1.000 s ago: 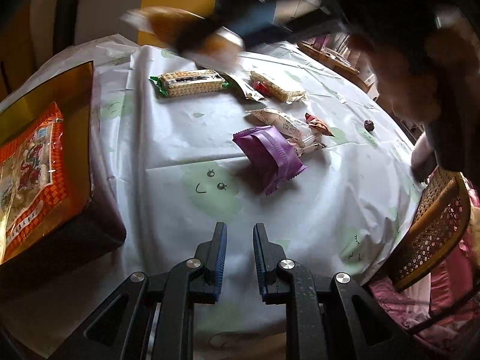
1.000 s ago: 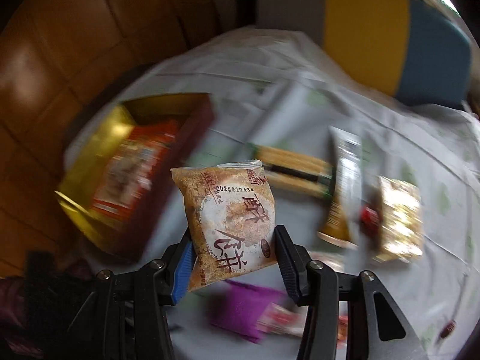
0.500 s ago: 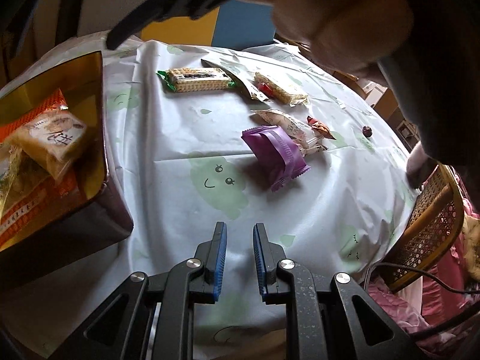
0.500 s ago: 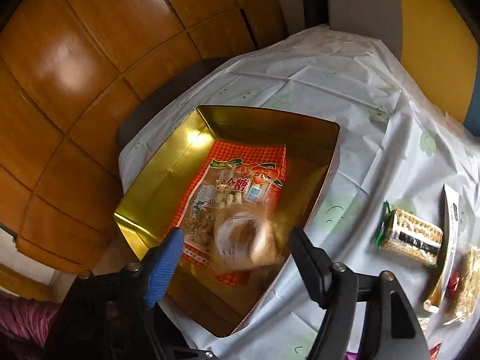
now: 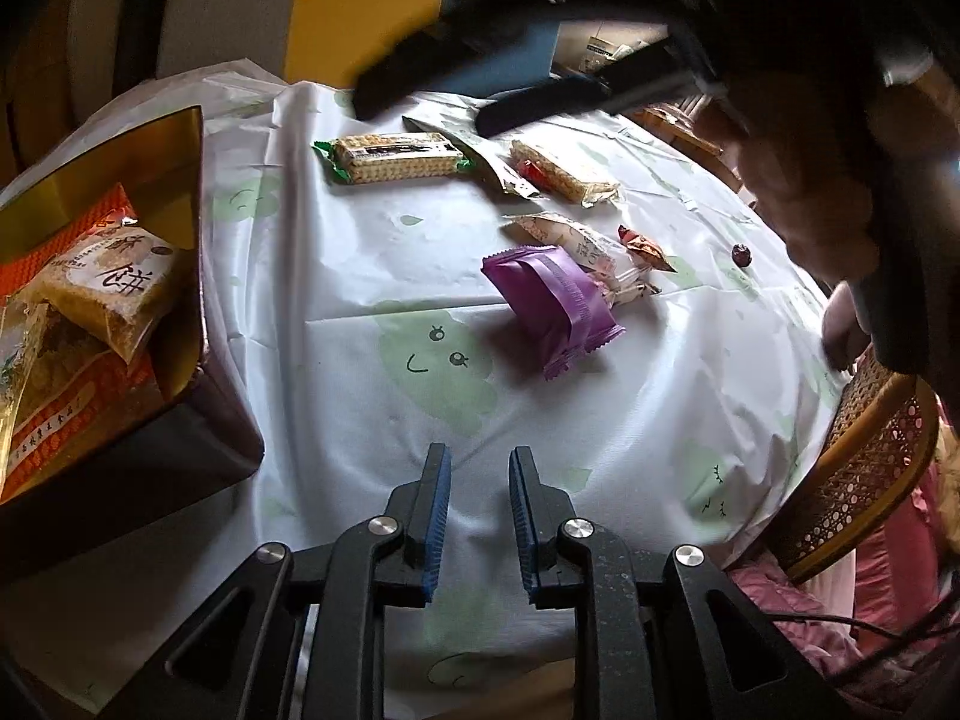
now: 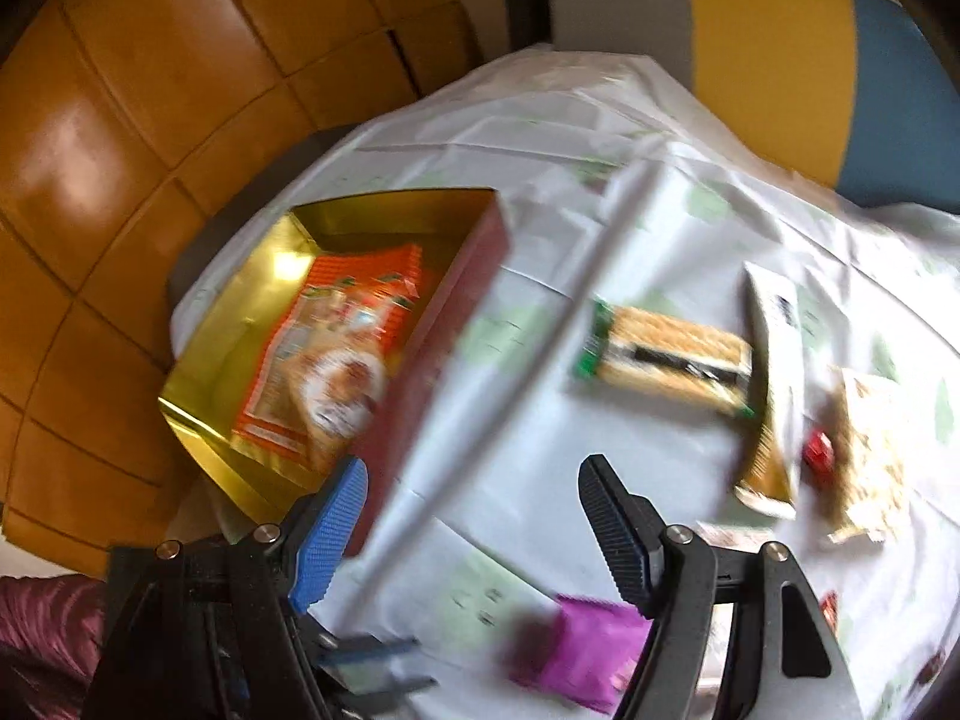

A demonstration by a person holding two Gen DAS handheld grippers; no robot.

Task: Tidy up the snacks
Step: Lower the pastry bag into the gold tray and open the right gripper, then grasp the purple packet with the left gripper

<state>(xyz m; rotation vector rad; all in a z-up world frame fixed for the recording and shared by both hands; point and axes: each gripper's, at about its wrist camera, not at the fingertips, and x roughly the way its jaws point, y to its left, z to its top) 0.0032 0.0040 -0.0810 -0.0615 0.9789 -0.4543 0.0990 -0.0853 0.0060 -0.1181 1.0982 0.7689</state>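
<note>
So the biscuit packet (image 5: 114, 282) sits in the gold box (image 6: 240, 324), right claw (image 6: 474, 534) spread and empty, left claw (image 5: 474, 516) nearly together holding nothing, and the purple packet (image 5: 552, 306) looks like the next grab.

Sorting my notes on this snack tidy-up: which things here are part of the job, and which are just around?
Job:
gold box
biscuit packet in it
purple packet
cracker pack
right tongs

Around:
wicker chair
tablecloth
</note>
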